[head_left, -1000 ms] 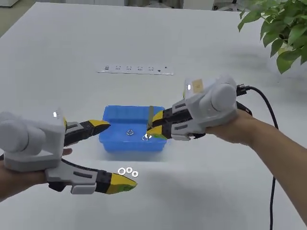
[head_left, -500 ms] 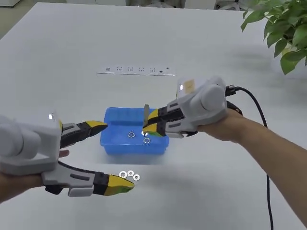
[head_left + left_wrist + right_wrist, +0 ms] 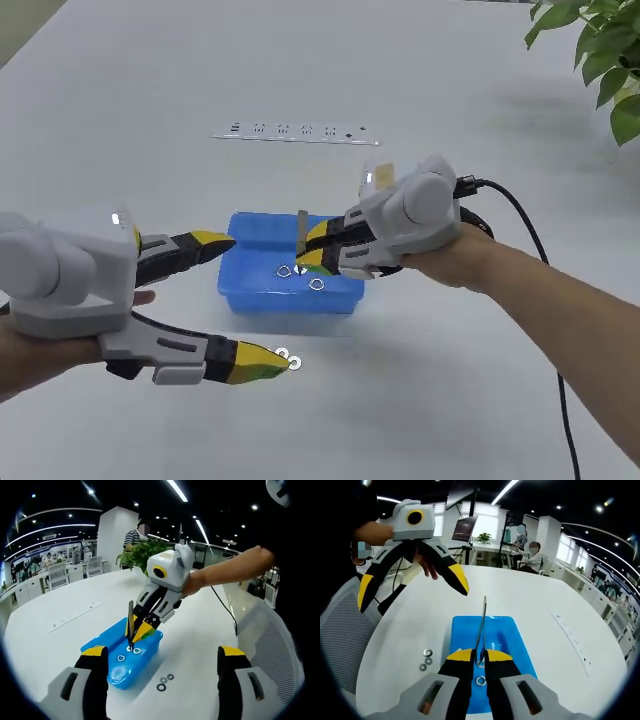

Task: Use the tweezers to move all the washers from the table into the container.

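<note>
A blue container (image 3: 250, 292) sits mid-table with two washers (image 3: 316, 285) inside. My right gripper (image 3: 312, 256) is shut on the tweezers (image 3: 302, 232), which stand upright with their tip down just above those washers (image 3: 481, 681). From the left gripper view the tweezers (image 3: 130, 622) point down into the container (image 3: 112, 672). A few washers (image 3: 161, 686) lie on the table in front of the container. My left gripper (image 3: 240, 300) is open beside the container, and its lower jaw partly covers the table washers (image 3: 285, 354). I cannot tell whether the tweezers hold a washer.
A white power strip (image 3: 295, 132) lies farther back on the table. A potted plant (image 3: 600, 50) stands at the far right. A black cable (image 3: 525, 230) trails from the right gripper. People sit at desks (image 3: 530, 550) in the background.
The washer at the tweezers' tip one second ago now lies loose in the container beside the other. The left gripper's lower jaw has come over the table washers. The head camera shifted.
</note>
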The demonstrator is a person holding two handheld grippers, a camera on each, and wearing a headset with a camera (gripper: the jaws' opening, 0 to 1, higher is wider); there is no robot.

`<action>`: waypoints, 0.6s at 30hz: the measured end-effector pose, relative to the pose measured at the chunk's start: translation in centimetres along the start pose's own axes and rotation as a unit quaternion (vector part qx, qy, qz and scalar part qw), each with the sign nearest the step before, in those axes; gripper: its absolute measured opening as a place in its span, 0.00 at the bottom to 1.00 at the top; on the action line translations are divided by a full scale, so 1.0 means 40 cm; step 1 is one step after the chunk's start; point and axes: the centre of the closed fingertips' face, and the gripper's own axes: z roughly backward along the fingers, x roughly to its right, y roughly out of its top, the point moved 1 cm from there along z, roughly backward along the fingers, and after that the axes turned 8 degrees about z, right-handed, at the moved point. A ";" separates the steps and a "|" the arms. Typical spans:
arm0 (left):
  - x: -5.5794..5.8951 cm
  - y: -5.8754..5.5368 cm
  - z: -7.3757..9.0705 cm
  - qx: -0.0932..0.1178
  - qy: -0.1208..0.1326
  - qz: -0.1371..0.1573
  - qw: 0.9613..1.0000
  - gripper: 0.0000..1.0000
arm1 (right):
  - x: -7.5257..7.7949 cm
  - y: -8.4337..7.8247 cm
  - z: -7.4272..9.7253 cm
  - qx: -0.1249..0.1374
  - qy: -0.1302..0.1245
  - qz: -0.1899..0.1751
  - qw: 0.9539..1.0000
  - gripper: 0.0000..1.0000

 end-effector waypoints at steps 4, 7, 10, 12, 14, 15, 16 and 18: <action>-0.019 0.006 -0.006 -0.002 -0.001 -0.001 1.000 0.93 | -0.002 -0.007 -0.016 -0.003 0.004 -0.004 1.000 0.09; -0.030 0.014 -0.010 0.000 -0.003 -0.004 1.000 0.92 | -0.001 -0.018 -0.030 -0.004 0.007 -0.010 1.000 0.09; -0.044 0.022 -0.017 -0.002 -0.004 -0.007 1.000 0.91 | -0.002 -0.028 -0.038 -0.008 0.011 -0.013 1.000 0.09; -0.052 0.028 -0.021 -0.002 -0.007 -0.009 1.000 0.89 | -0.004 -0.035 -0.043 -0.011 0.013 -0.014 1.000 0.09; -0.060 0.033 -0.027 -0.002 -0.009 -0.011 1.000 0.87 | -0.007 -0.039 -0.045 -0.014 0.015 -0.015 1.000 0.09; -0.063 0.034 -0.030 -0.003 -0.009 -0.012 1.000 0.86 | -0.008 -0.040 -0.046 -0.014 0.016 -0.015 1.000 0.09; -0.067 0.036 -0.034 -0.005 -0.010 -0.016 1.000 0.85 | -0.009 -0.042 -0.047 -0.015 0.016 -0.015 1.000 0.09; -0.072 0.042 -0.039 -0.005 -0.013 -0.020 1.000 0.82 | -0.012 -0.044 -0.048 -0.014 0.019 -0.018 1.000 0.09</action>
